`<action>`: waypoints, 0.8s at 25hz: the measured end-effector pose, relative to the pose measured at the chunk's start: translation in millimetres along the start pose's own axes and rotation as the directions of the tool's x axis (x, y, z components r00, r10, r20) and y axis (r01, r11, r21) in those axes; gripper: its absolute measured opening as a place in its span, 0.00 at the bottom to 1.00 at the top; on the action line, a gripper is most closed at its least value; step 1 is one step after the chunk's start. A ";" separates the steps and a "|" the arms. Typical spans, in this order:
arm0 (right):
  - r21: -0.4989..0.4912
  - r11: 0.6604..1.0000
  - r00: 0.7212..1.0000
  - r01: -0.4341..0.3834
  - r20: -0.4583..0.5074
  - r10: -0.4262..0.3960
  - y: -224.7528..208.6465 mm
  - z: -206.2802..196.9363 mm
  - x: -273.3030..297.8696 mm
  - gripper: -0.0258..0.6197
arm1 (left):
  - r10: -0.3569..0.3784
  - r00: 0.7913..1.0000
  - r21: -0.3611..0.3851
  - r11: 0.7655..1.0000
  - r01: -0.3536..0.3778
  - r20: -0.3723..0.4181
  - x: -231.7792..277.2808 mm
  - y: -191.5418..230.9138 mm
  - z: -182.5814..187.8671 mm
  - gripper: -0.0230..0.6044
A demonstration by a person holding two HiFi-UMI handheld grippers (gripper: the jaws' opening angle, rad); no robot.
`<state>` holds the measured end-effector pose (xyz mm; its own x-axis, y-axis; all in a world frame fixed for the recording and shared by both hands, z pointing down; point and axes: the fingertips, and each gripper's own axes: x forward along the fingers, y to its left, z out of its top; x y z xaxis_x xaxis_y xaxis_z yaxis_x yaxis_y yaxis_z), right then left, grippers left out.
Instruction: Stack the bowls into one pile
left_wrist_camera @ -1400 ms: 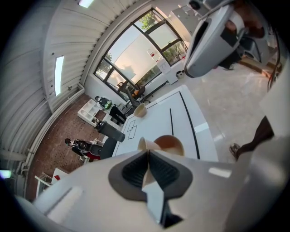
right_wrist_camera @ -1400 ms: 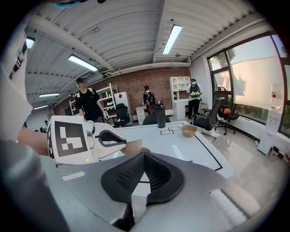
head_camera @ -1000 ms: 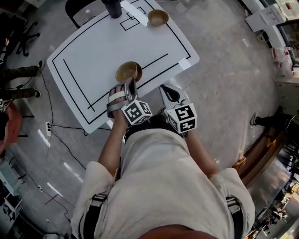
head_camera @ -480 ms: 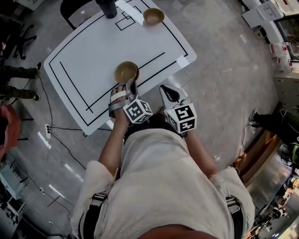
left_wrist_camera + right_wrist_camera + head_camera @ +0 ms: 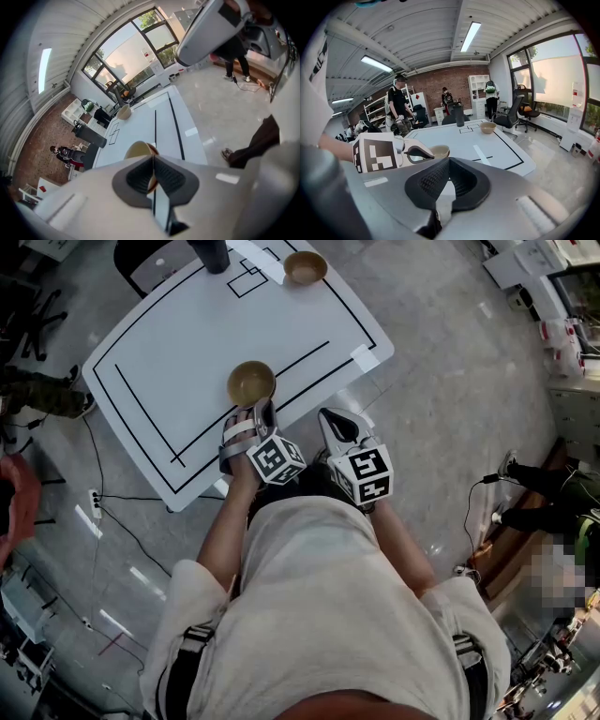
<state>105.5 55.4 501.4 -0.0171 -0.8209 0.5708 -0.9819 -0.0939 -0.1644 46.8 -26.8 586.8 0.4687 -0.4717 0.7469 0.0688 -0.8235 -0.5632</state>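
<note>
Two tan wooden bowls sit on the white table [image 5: 169, 352] marked with black lines. The near bowl [image 5: 251, 382] [image 5: 138, 149] [image 5: 439, 151] stands by the table's front edge. The far bowl [image 5: 305, 266] [image 5: 123, 112] [image 5: 488, 126] stands at the far right corner. My left gripper [image 5: 262, 409] [image 5: 153, 171] is shut and empty, its tips just short of the near bowl. Off the table's edge, to the right, my right gripper [image 5: 331, 420] [image 5: 449, 176] hangs shut on nothing. It sees the left gripper [image 5: 417, 152] beside the near bowl.
A black bottle [image 5: 208, 251] [image 5: 460, 115] stands at the table's far edge, left of the far bowl. A white tape strip [image 5: 365, 357] lies near the right corner. Cables [image 5: 112, 507] trail on the floor at left. People [image 5: 396, 110] and an office chair [image 5: 516, 112] stand beyond the table.
The head view has drifted slightly. Both grippers and both bowls keep their places.
</note>
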 end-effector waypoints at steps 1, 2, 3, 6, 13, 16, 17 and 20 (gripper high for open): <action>0.001 1.000 1.000 0.001 -0.002 -0.001 -0.1 -0.6 0.5 0.04 | -0.003 1.000 0.003 1.000 0.003 -0.001 1.4 -1.1 -0.7 0.05; 0.002 1.000 1.000 0.003 -0.004 -0.003 -0.3 -0.9 1.2 0.04 | -0.006 1.000 0.006 1.000 0.006 -0.002 2.9 -1.9 -1.4 0.05; 0.002 1.000 1.000 0.004 -0.006 -0.004 -0.4 -0.9 2.1 0.04 | -0.008 1.000 0.008 1.000 0.008 -0.002 4.5 -2.1 -2.1 0.05; 0.002 1.000 1.000 0.008 -0.010 -0.008 -0.2 -0.2 4.9 0.04 | -0.015 1.000 0.012 1.000 0.015 -0.003 8.3 -1.9 -4.2 0.05; -0.002 1.000 1.000 0.007 -0.017 -0.007 4.3 1.3 11.9 0.04 | -0.022 1.000 0.010 1.000 0.022 -0.008 16.9 2.3 -11.3 0.05; 0.001 1.000 1.000 0.011 -0.021 -0.011 4.4 0.6 14.4 0.04 | -0.026 1.000 0.008 1.000 0.026 -0.005 20.8 4.9 -12.1 0.05; 0.002 1.000 1.000 0.013 -0.022 -0.013 4.3 0.8 14.8 0.04 | -0.027 1.000 0.007 1.000 0.027 -0.005 21.9 5.6 -12.1 0.05; 0.004 1.000 1.000 0.019 -0.025 -0.019 3.6 1.9 15.9 0.04 | -0.026 1.000 0.003 1.000 0.026 -0.003 25.0 8.7 -12.7 0.05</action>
<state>102.0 41.0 508.4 -0.0034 -0.8047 0.5937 -0.9813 -0.1115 -0.1568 47.9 -49.7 605.1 0.4641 -0.4511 0.7623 0.0834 -0.8345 -0.5446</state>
